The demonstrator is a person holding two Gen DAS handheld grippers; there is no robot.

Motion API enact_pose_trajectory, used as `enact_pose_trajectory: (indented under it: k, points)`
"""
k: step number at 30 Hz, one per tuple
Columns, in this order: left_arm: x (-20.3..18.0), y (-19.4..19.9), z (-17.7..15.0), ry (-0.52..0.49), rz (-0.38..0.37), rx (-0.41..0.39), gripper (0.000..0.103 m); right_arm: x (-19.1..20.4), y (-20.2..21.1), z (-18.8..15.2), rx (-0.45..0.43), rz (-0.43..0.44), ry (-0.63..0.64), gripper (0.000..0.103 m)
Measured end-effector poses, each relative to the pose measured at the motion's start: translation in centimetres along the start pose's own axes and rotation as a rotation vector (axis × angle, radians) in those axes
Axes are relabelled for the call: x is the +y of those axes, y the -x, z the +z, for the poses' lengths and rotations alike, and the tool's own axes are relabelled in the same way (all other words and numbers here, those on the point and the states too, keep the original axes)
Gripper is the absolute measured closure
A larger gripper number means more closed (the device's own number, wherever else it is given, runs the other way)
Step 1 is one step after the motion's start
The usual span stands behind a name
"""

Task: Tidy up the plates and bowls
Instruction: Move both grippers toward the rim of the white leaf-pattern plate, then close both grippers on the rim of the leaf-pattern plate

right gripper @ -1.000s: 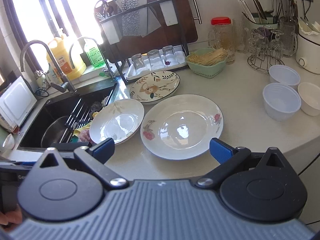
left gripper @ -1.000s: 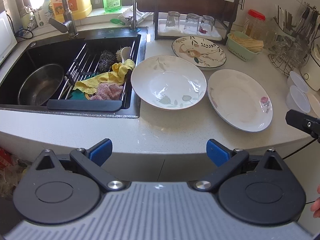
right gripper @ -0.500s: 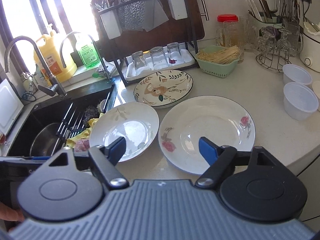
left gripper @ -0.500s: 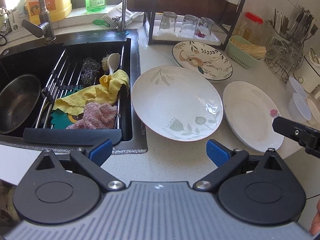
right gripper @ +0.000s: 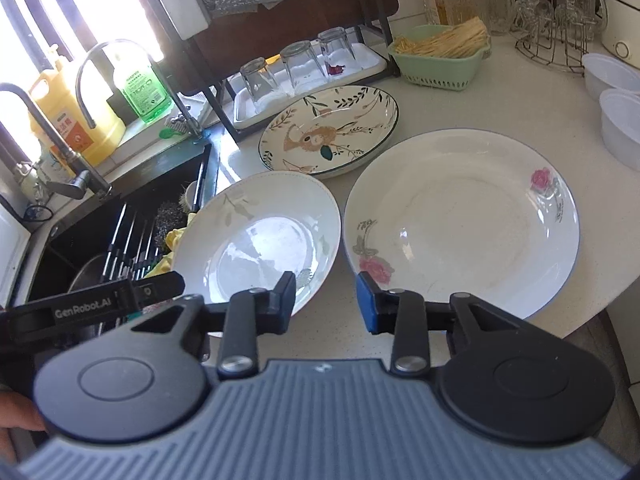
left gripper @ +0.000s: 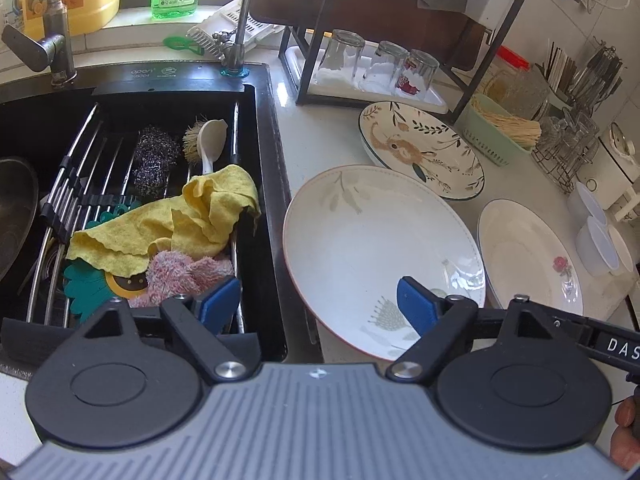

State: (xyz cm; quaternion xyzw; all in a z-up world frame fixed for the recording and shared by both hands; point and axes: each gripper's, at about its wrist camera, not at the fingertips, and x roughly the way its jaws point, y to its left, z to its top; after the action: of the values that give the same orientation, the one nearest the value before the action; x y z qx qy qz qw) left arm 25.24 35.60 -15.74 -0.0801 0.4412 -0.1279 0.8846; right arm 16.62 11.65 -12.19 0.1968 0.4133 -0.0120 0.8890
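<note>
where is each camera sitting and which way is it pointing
Left wrist: on the left gripper, looking forward and down at the sink edge and the leaf plate; its open fingers show, with the other gripper at right.
Right wrist: on the right gripper, above the counter's front edge, facing the rose plate; its open fingers show.
Shared: leaf plate, rose plate, deer plate, upturned glasses.

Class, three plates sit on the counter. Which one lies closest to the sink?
The white plate with pale leaf sprigs: its rim nearly meets the black sink. The deer-patterned plate sits further back; the rose-printed plate lies farthest right.
</note>
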Motion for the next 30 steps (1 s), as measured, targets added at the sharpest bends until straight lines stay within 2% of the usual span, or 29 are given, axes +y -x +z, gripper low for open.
enact_pose_trajectory:
  k: [4,9,12,19,25,27,30]
  points:
    - [1.2,-1.6,1.0,-0.001,-0.030,0.019,0.024,0.5,-1.1,-0.1,0.005,0.010,-0.042,0.067]
    - [2.3,-3.4,1.9,-0.001,-0.069,0.039,0.049,0.5,-2.7,-0.1,0.022,-0.010,-0.093,0.075]
    - [2.6,-4.3,2.5,0.002,-0.075,0.051,0.058,0.2,-3.9,0.1,0.062,-0.045,-0.133,0.081]
    - [3.0,-5.0,3.8,-0.013,-0.094,0.057,0.066,0.3,-5.0,0.4,0.063,-0.080,-0.166,0.081]
    - [3.7,-6.2,4.3,-0.004,-0.115,0.070,0.069,0.4,-5.9,0.5,0.061,-0.089,-0.191,0.089]
    - [4.0,-6.4,4.6,0.000,-0.129,0.072,0.076,0.5,-6.0,0.6,0.065,-0.101,-0.177,0.091]
    - [3.9,-6.6,5.0,-0.018,-0.145,0.058,0.080,0.3,-6.2,0.8,0.063,-0.100,-0.194,0.092]
